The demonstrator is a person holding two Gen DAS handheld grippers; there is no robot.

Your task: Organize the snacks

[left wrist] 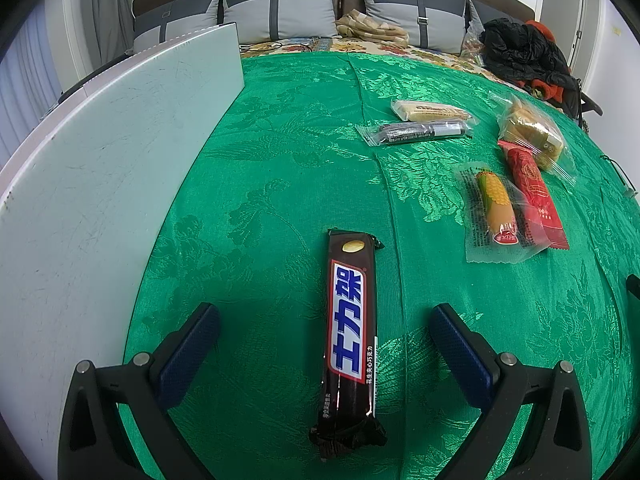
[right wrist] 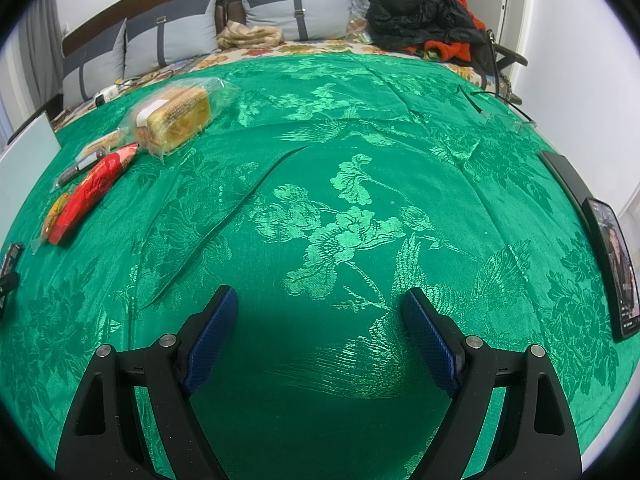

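A dark chocolate bar [left wrist: 351, 340] with blue lettering lies lengthwise on the green cloth [left wrist: 280, 184], between the spread fingers of my left gripper [left wrist: 325, 312], which is open and not touching it. Further right lie a corn-print packet [left wrist: 496, 208], a red packet [left wrist: 534, 192], a clear bag of yellow cakes [left wrist: 532, 132], a black bar [left wrist: 420, 131] and a pale wafer packet [left wrist: 430, 110]. My right gripper [right wrist: 320, 294] is open over bare cloth. Its view shows the cake bag [right wrist: 176, 118], the red packet [right wrist: 92, 190] and the corn packet [right wrist: 54, 212] at far left.
A white board [left wrist: 92, 184] covers the left side of the bed. Grey pillows [left wrist: 280, 8] line the headboard, and black and orange clothing [right wrist: 424, 16] is piled at the back right. A phone [right wrist: 614, 272] and glasses [right wrist: 508, 118] lie along the right edge.
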